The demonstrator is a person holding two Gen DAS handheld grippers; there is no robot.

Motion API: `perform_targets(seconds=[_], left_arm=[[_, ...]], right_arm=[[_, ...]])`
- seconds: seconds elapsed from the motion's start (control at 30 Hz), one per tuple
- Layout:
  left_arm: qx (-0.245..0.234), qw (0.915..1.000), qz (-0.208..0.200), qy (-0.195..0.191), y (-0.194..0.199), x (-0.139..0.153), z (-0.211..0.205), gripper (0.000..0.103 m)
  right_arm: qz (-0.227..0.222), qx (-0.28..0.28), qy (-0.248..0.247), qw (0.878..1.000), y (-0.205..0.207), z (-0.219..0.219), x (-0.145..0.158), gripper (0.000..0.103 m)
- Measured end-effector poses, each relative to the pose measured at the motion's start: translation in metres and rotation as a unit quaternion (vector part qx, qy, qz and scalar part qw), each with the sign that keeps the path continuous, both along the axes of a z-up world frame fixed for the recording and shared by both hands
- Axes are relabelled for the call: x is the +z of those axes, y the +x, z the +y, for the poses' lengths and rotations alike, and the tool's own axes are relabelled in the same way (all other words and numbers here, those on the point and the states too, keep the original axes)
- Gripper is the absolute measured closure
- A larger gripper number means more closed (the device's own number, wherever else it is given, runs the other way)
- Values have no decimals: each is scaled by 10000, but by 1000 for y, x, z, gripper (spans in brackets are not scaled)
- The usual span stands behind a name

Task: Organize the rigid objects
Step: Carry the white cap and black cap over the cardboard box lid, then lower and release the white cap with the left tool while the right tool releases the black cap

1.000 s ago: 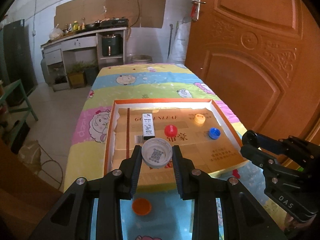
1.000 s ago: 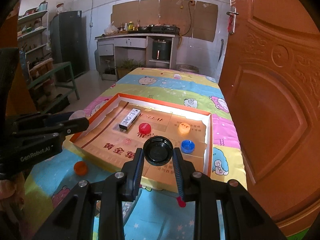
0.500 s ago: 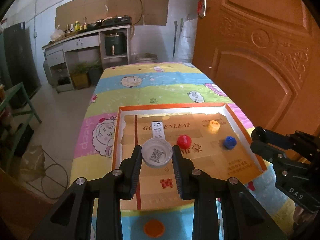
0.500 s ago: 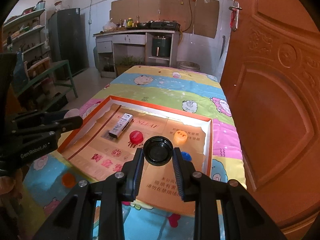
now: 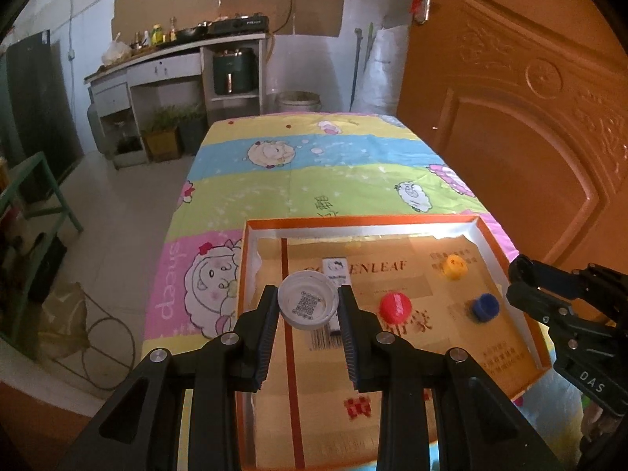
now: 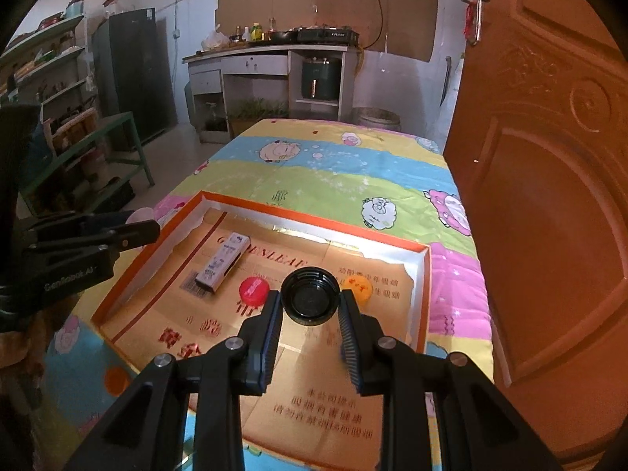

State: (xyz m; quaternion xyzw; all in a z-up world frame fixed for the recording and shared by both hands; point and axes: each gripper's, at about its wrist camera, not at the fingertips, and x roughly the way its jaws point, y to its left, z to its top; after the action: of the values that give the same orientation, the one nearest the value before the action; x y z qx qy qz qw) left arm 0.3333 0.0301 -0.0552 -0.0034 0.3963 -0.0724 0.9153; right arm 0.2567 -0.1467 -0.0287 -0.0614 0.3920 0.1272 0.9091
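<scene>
My left gripper point(image 5: 308, 306) is shut on a white cap point(image 5: 307, 299) with a QR code inside, held above the left part of an orange-rimmed cardboard tray point(image 5: 361, 223). My right gripper point(image 6: 310, 304) is shut on a black cap point(image 6: 310, 296), held above the tray's point(image 6: 314, 218) right middle. In the tray lie a small white box point(image 6: 223, 261), a red cap point(image 5: 395, 307), an orange-yellow cap point(image 5: 454, 266) and a blue cap point(image 5: 485, 308). The blue cap is hidden in the right wrist view.
The tray sits on a table with a colourful sheep-print cloth point(image 5: 314, 165). An orange cap point(image 6: 115, 380) lies on the cloth outside the tray's near left. A brown wooden door point(image 5: 530, 117) stands close on the right. A kitchen counter point(image 5: 176, 59) is behind.
Both grippers have moved forward over the tray, each still holding its cap. The orange cap on the cloth has dropped out of the left wrist view.
</scene>
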Motion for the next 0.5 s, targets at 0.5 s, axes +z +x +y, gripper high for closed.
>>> perform_targets(seconds=[0.5], left_arm=[[46,9964,844,-10,70,-28,3,72]], right_arm=[[793,86,94,9968,72,2,-26,73]])
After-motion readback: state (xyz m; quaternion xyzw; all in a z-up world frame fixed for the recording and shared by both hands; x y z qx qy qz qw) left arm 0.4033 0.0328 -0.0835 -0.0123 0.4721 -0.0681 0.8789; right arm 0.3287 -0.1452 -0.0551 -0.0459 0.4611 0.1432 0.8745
